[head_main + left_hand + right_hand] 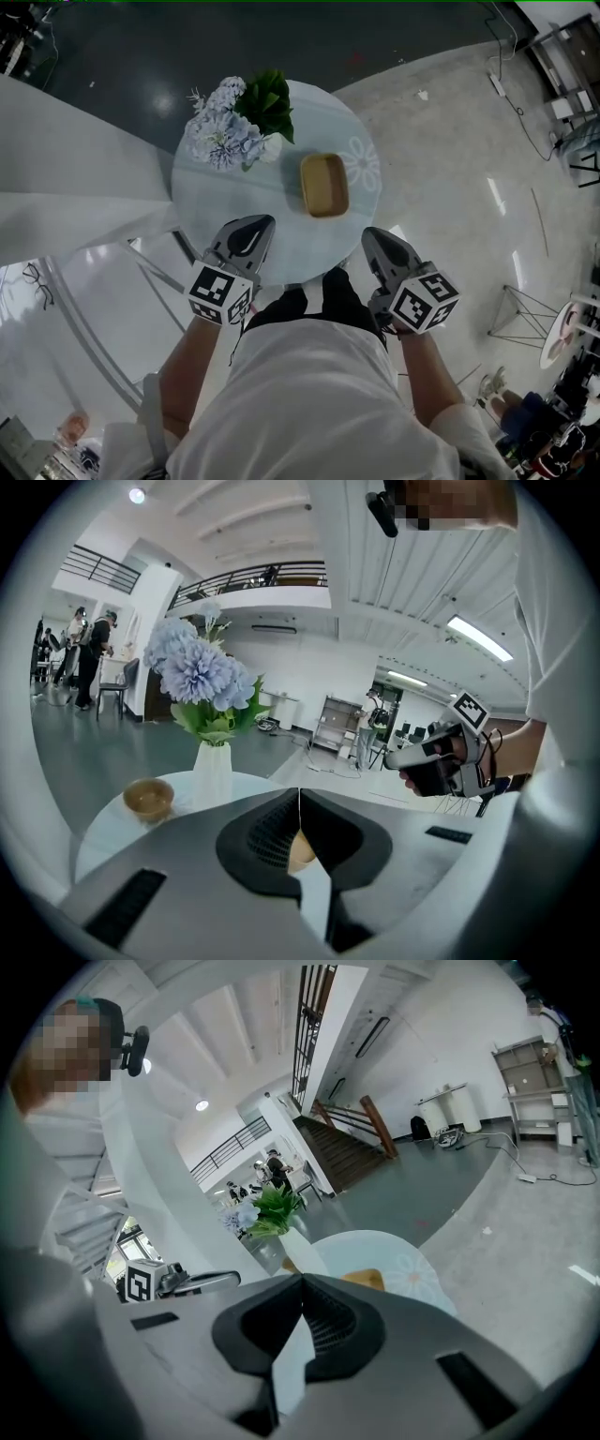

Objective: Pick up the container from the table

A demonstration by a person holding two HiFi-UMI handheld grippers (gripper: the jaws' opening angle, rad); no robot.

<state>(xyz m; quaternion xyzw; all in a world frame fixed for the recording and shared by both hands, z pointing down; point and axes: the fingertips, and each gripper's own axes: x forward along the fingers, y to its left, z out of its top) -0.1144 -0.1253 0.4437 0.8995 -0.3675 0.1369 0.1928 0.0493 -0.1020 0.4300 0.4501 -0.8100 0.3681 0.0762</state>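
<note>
left hand-held gripper [255, 225]: jaws closed, empty, over near table edge | white vase of blue flowers [230, 131]: left on round pale table [211, 202] | tan rectangular container [324, 185]: table centre-right, untouched | right hand-held gripper [372, 236]: jaws closed, empty

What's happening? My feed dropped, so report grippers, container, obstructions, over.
Left gripper shut, right gripper shut, both empty. Rectangular wooden container untouched on round pale table. White vase of blue flowers beside it, not blocking.

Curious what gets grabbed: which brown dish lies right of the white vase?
The tan rectangular tray, right of the white vase; the small round brown bowl stands on its left.
</note>
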